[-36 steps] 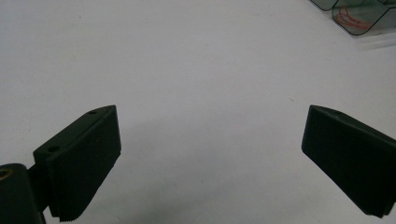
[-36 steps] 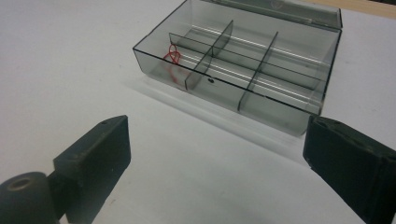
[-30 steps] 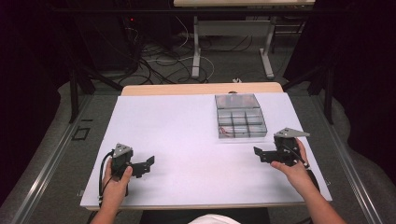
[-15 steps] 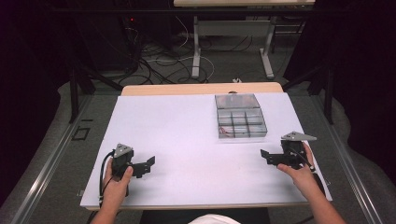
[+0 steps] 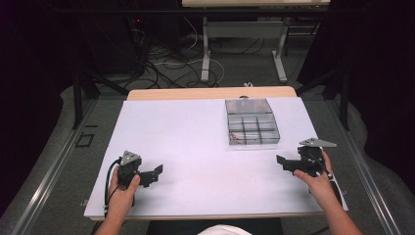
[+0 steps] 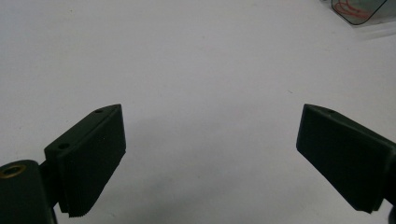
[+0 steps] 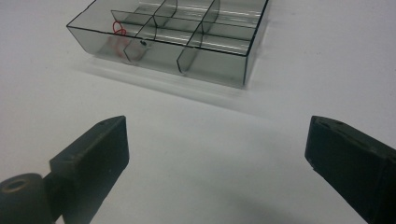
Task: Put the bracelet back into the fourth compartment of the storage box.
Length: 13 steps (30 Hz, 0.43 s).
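- Table (image 5: 195, 147): white work surface, bare apart from one item; wooden edge visible at the far side.
- Compartment box (image 5: 252, 128): clear grey plastic, divided into cells, standing flat at roughly 1 o'clock from the table's centre. In the right gripper view the box (image 7: 187, 42) lies ahead at 12 o'clock, its near wall facing the jaws; no lid can be made out on the near cells.
- Right gripper (image 5: 284, 161): held low at 4 o'clock on the table, jaws spread wide with nothing between them, pointing inward; near the box but apart from it.
- Left gripper (image 5: 155, 172): held at 8 o'clock, well apart from the box; jaws likewise wide and empty — bare table between them in its own view, with a corner of the box (image 6: 364, 11) at 1 o'clock.
- Red item (image 7: 119, 28): small looped thing, perhaps wire or a band, in the near-left cell as the right gripper sees it; too small to identify.
- Judgement: the work stands at the approach stage — nothing grasped. The next move likely calls for the right gripper to advance to the box, clear the near wall and come down into one cell without nudging the light box.
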Tool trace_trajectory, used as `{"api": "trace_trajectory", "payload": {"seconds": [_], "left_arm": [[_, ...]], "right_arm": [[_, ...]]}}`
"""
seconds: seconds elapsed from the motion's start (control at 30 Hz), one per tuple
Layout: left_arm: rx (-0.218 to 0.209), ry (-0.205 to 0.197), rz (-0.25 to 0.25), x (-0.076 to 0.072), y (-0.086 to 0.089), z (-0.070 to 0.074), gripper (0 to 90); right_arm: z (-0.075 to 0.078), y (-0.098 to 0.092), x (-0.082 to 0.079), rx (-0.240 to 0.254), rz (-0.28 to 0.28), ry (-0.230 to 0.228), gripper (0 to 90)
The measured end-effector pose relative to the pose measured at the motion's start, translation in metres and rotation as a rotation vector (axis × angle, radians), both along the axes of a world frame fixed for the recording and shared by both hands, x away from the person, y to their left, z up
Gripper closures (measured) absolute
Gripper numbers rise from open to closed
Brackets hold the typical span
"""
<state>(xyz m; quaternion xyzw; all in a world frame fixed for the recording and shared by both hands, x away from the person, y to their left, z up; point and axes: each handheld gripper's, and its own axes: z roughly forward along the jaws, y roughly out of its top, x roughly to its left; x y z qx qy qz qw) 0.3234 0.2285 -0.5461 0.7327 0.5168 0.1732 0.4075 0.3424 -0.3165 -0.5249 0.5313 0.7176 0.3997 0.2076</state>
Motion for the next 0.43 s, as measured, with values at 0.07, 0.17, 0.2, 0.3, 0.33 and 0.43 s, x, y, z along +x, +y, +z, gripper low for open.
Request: {"api": "trace_trajectory", "payload": {"seconds": [0.07,0.17,0.2,0.3,0.33,0.43], "left_arm": [[0.0,0.0,-0.002,0.0,-0.0002,0.0,8.8],[0.0,-0.001,-0.001,0.0,-0.0002,0.0,9.0],[0.0,-0.001,-0.001,0.0,-0.0001,0.0001,8.9],[-0.001,-0.001,0.002,0.0001,-0.0001,0.0001,9.0],[-0.001,-0.002,0.002,0.0002,-0.0001,0.0001,9.0],[0.0,0.001,0.002,0.0004,-0.0001,0.0003,9.0]], "right_arm": [[-0.0003,-0.003,0.0002,-0.002,-0.003,-0.007,6.5],[-0.0013,-0.0061,-0.0002,-0.002,-0.013,-0.001,6.7],[-0.0018,-0.0074,0.0001,-0.005,-0.013,-0.001,6.7],[-0.0033,-0.0092,0.0005,-0.011,-0.017,-0.002,6.9],[-0.0035,-0.0094,0.0005,-0.01,-0.017,-0.002,6.9],[-0.0037,-0.0083,-0.0001,-0.017,-0.021,-0.003,7.0]]}}
